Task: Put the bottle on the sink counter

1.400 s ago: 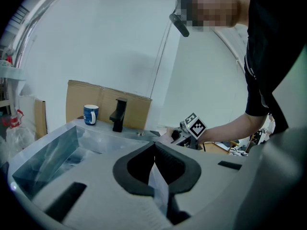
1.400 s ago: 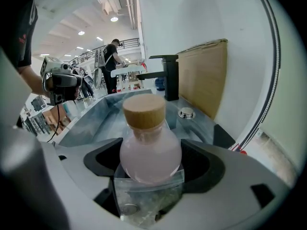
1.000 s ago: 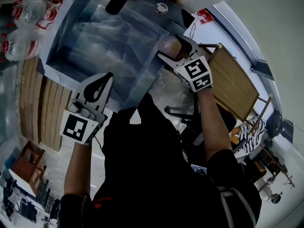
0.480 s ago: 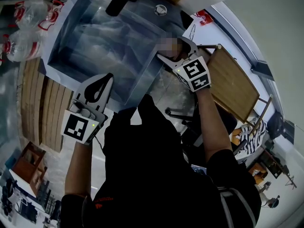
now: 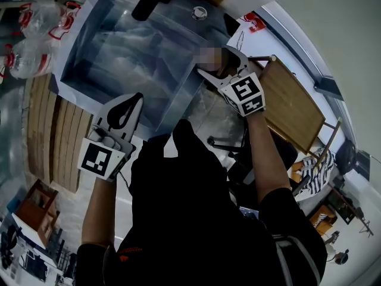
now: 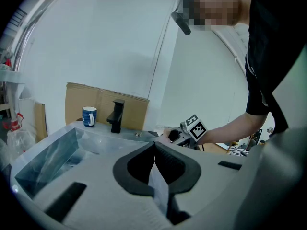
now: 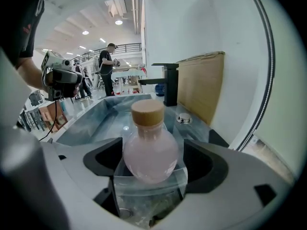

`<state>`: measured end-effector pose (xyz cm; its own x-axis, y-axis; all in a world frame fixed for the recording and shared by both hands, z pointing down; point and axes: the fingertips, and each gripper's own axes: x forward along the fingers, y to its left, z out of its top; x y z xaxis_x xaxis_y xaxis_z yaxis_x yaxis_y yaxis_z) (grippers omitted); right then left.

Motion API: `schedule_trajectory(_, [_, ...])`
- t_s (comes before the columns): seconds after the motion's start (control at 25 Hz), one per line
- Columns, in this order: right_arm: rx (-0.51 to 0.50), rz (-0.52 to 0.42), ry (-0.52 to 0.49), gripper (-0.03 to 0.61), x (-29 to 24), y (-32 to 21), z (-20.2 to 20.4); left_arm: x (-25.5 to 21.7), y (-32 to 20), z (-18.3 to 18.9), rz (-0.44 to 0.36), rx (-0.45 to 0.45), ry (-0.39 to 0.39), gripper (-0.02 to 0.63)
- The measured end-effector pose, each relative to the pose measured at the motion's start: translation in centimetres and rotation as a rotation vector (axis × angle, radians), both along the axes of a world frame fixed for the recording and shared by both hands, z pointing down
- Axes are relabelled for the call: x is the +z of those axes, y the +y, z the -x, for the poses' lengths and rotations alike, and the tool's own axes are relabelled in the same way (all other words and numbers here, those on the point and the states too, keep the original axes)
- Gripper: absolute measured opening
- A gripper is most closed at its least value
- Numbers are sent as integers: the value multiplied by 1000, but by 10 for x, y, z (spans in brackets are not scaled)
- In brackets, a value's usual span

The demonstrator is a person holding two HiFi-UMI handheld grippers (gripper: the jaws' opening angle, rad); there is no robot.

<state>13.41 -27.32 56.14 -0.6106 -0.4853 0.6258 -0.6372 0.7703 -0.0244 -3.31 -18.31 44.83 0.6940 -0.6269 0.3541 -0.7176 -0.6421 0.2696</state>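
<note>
The bottle (image 7: 150, 145) is a round-bellied flask of pale pink with a cork-coloured cap, and it stands upright between the jaws of the right gripper (image 7: 150, 169). The jaws are spread only as wide as the bottle's belly and pinch it on both sides, their clear pads pressed against the glass low down. In the head view this gripper sits over the near right corner of the sink (image 5: 119, 52), at the edge of the grey worktop (image 7: 192, 128) that rims the basin. Whether the bottle's base touches the worktop cannot be told, since the gripper body hides it.

Past the bottle in the right gripper view lies the blue-grey basin, with a black faucet (image 7: 165, 87) standing on the far rim and a small round metal knob (image 7: 183, 120) on the worktop near its foot. A sheet of cardboard (image 7: 201, 85) leans against the wall behind them.

The left gripper (image 6: 154, 150) has its jaws pressed together with nothing between them. It is held in the air at the near left side of the sink, well apart from the right gripper and pointed towards the basin. Its view also shows a blue mug (image 6: 89, 116) on the far rim, left of the faucet. Clear plastic bottles (image 5: 24, 58) lie beyond the sink's left end.
</note>
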Motion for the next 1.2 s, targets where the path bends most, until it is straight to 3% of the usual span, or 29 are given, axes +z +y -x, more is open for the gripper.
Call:
schedule_trajectory(0.48, [98,-119,-103,380,-81,13,-20,-32,6,4,-67,11,3,18])
schedule_trajectory(0.88, [220,-113,-306,377,-142,45,-14,-67,16,12,-137,38,17,18])
schedule_trajectory(1.2, [262,-193,-387,285,-195,68,-6,-90,33,29,-185,53,26,18])
